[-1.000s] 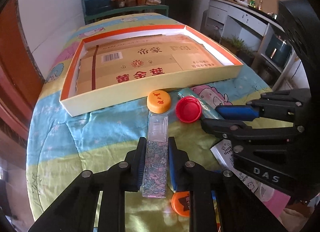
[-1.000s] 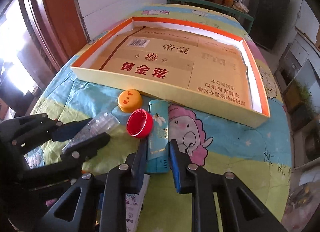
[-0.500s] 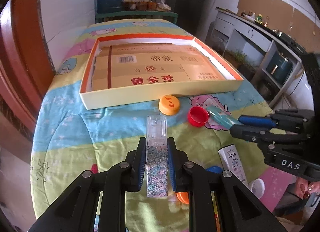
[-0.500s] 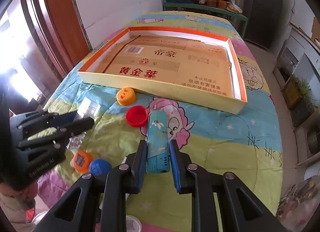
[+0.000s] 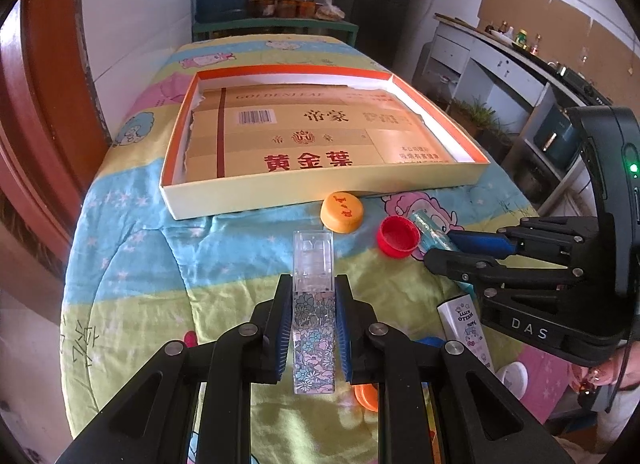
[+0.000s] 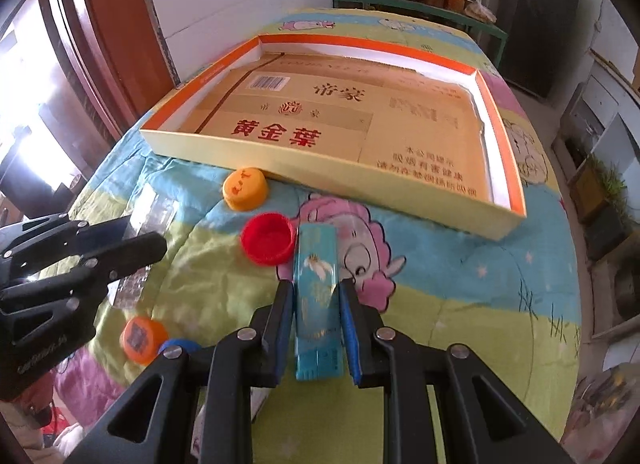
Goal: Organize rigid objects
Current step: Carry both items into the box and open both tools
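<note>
My left gripper [image 5: 313,288] is shut on a clear flower-patterned box [image 5: 313,318] and holds it above the quilt. My right gripper [image 6: 315,292] is shut on a teal box [image 6: 317,298], also held up; it shows at the right in the left wrist view [image 5: 452,250]. A shallow cardboard tray [image 5: 320,191] with an orange rim lies ahead, also in the right wrist view [image 6: 328,165]. An orange cap [image 5: 341,211] and a red cap [image 5: 398,236] lie in front of the tray.
More small items lie near me: an orange cap [image 6: 142,340], a blue cap [image 6: 178,346], a white Hello Kitty tube [image 5: 466,328]. The table's edges drop off left and right. A wooden door stands at the left, shelves and cabinets behind.
Both grippers have lifted and pulled back with their boxes, then come forward a little toward the tray. The caps have not moved.
</note>
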### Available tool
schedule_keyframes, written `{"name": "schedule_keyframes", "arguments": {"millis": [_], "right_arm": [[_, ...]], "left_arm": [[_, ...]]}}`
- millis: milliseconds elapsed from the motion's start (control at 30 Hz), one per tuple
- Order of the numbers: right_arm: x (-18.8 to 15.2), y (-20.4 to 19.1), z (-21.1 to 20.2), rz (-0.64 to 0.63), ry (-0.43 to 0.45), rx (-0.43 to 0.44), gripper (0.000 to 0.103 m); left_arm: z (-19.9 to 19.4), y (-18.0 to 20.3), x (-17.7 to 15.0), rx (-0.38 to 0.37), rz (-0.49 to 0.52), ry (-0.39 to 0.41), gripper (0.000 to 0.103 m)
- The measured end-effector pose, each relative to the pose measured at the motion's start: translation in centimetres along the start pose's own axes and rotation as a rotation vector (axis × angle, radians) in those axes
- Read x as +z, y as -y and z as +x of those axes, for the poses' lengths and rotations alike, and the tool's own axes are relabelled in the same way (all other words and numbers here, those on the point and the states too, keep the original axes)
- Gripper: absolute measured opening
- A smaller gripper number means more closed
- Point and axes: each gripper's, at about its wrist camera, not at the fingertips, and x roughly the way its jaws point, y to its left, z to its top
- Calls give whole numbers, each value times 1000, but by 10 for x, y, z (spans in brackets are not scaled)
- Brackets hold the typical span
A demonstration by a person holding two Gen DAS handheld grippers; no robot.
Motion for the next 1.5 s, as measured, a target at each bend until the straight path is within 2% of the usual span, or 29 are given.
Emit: {"name": "schedule_keyframes", "arguments": {"millis": [133,267,467,600,767,900,1167,1267,1400,1433,1467,1500], "right_arm": [[1,2,-2,19,8,11,22],[3,8,-20,38,64,22,22],[24,19,-53,43,160,8,22],[47,35,-56,60,192,-7,22],[72,51,-48,73,197,5,22],[89,56,-29,70,178,15,22],[104,61,15,60,109,3,22],[105,63,29,57,85,-10,22],[103,61,41,45,76,-41,22],[102,60,44,41,75,-51,22],[101,59,46,39,72,-61,23],[99,59,48,41,72,-66,27]], "left_arm": [[-3,-3,6,-3,-7,8,20],[-10,-6,18,0,-22,30,20],[-12,-10,55,22,-25,56,20],[-3,-12,85,31,-21,44,20],[20,-14,119,34,-9,1,20],[57,-16,139,45,-2,-77,20],[104,-31,142,70,-25,-136,20],[106,-39,141,37,-56,-104,20],[104,-49,134,-65,-71,-69,25],[103,-50,133,-84,-80,-63,29],[102,-52,132,-106,-88,-61,37],[100,-52,130,-108,-95,-59,43]]}}
